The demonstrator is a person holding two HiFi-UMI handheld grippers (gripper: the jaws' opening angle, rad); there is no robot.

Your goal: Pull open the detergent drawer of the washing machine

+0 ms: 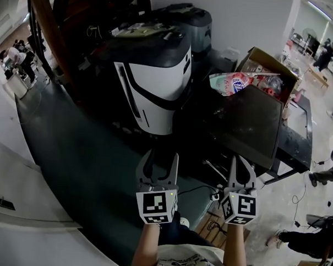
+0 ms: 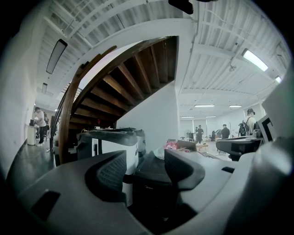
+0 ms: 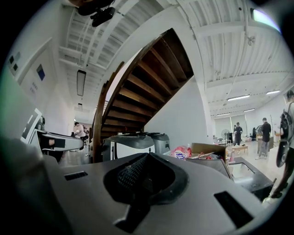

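The left gripper (image 1: 161,158) is held low at the near edge of the scene. Its jaws are spread, and nothing is caught between them. In the left gripper view, only a white machine front and a dark appliance further off are seen through the gap. The right gripper (image 1: 240,161) is held just to the right of it at the same height. Its jaws are pressed together with nothing pinched between them.

The washing machine (image 1: 157,82) is found on the floor beyond the left gripper, well apart from both grippers. It has a white body and a dark grey top. Its detergent drawer cannot be singled out in any view, so whether it is shut cannot be told. A second grey machine (image 1: 190,20) is placed behind it against the white wall.

A dark box-shaped appliance (image 1: 241,124) is set to the right of the washing machine, beyond the right gripper. A cardboard box (image 1: 266,58) filled with colourful packets is seen on its far side.

A dark mat (image 1: 72,153) is laid over the floor to the left. A curved wooden staircase (image 2: 131,75) is seen rising on the far left, above the machines. Several people are seen standing far off on both sides of the room.
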